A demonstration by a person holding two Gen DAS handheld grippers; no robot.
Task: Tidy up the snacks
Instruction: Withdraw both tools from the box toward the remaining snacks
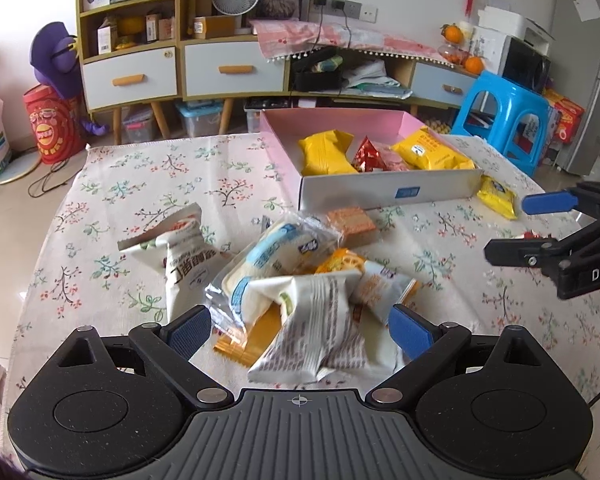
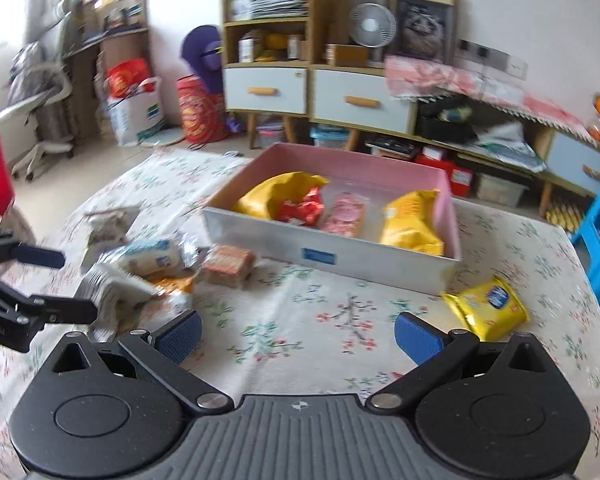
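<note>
A pink-lined box (image 1: pixel 384 192) (image 2: pixel 332 258) on the floral tablecloth holds two yellow packets, a red one and a pink one. A pile of loose snacks lies in front of it: a white striped packet (image 1: pixel 320 328), a clear bread pack (image 1: pixel 276 260) and a brown wafer block (image 1: pixel 350 224) (image 2: pixel 228 266). My left gripper (image 1: pixel 300 332) is open, its fingers either side of the white striped packet. My right gripper (image 2: pixel 298 336) is open and empty over bare cloth. A yellow packet (image 2: pixel 486 306) (image 1: pixel 496 196) lies by the box corner.
Another white packet (image 1: pixel 172 252) lies left of the pile. A blue plastic stool (image 1: pixel 504 120) stands beyond the table's right side. Cabinets and shelves line the far wall. The right gripper (image 1: pixel 540 228) shows at the right edge of the left wrist view.
</note>
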